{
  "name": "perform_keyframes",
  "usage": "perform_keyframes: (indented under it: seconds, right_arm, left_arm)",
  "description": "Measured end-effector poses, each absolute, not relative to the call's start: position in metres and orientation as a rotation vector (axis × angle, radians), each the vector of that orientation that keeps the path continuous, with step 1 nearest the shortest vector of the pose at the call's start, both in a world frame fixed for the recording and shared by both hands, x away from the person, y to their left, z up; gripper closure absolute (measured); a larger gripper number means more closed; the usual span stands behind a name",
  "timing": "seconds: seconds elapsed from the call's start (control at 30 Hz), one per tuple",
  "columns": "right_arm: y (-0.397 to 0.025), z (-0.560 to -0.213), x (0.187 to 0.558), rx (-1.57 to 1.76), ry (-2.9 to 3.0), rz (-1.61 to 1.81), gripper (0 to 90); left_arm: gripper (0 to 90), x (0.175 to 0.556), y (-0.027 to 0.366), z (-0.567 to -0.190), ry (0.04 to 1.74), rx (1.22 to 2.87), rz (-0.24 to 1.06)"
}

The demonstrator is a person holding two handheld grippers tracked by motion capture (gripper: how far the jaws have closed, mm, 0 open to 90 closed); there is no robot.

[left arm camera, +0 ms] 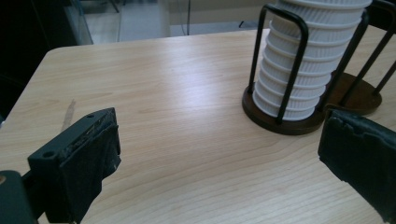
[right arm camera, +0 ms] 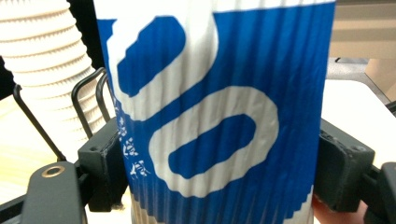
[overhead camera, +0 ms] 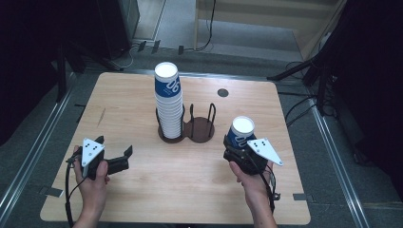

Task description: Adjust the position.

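Holding the single blue cup [overhead camera: 241,131] pinched between its jaws just above the table's right front, your right gripper [overhead camera: 236,145] had one cup separated, while your left gripper [overhead camera: 121,159] waited spread and empty. Farther back, the tall stack [overhead camera: 168,102] filled the holder's [overhead camera: 197,129] left ring and the right ring was empty, so most work seemed left.

Blue-and-white ribbed paper cup [right arm camera: 219,116] clamped between the right gripper's [right arm camera: 219,172] black jaws – one pad pressing each side – with a stack of white ribbed cups [right arm camera: 44,60] inside black wire holder bars [right arm camera: 86,93] behind, left
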State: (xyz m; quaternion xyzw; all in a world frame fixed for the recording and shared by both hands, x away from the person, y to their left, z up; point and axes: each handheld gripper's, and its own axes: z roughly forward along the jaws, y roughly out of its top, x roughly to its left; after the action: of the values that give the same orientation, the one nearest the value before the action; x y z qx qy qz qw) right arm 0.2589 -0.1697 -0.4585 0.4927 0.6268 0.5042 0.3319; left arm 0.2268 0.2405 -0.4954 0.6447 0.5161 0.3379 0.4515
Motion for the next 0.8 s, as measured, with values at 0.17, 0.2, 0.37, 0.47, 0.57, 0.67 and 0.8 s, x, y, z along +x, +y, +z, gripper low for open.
perform_keyframes:
  seconds: [0.17, 0.2, 0.37, 0.47, 0.57, 0.67, 0.8]
  right_arm:
    - [-0.166, -0.461, 0.26, 1.284, 1.65, 1.323, 18.9]
    - [-0.166, -0.461, 0.26, 1.277, 1.648, 1.335, 18.9]
    - [-0.162, -0.464, 0.259, 1.268, 1.657, 1.346, 18.9]
    - [-0.159, -0.465, 0.259, 1.266, 1.666, 1.335, 19.0]
    - [-0.158, -0.468, 0.259, 1.258, 1.672, 1.333, 19.0]
    - [-0.156, -0.471, 0.26, 1.249, 1.68, 1.324, 19.0]
    - [-0.153, -0.474, 0.259, 1.244, 1.689, 1.324, 19.0]
  left_arm:
    - [0.0, 0.229, 0.229, -0.49, 1.241, 1.606, 0.807]
    - [0.0, 0.229, 0.227, -0.49, 1.234, 1.615, 0.798]
    - [0.0, 0.231, 0.214, -0.489, 1.2, 1.641, 0.767]
    - [0.0, 0.233, 0.206, -0.489, 1.186, 1.652, 0.748]
    - [0.0, 0.235, 0.199, -0.487, 1.164, 1.679, 0.732]
    - [0.0, 0.237, 0.193, -0.484, 1.149, 1.686, 0.713]
    - [0.0, 0.241, 0.183, -0.484, 1.126, 1.704, 0.698]
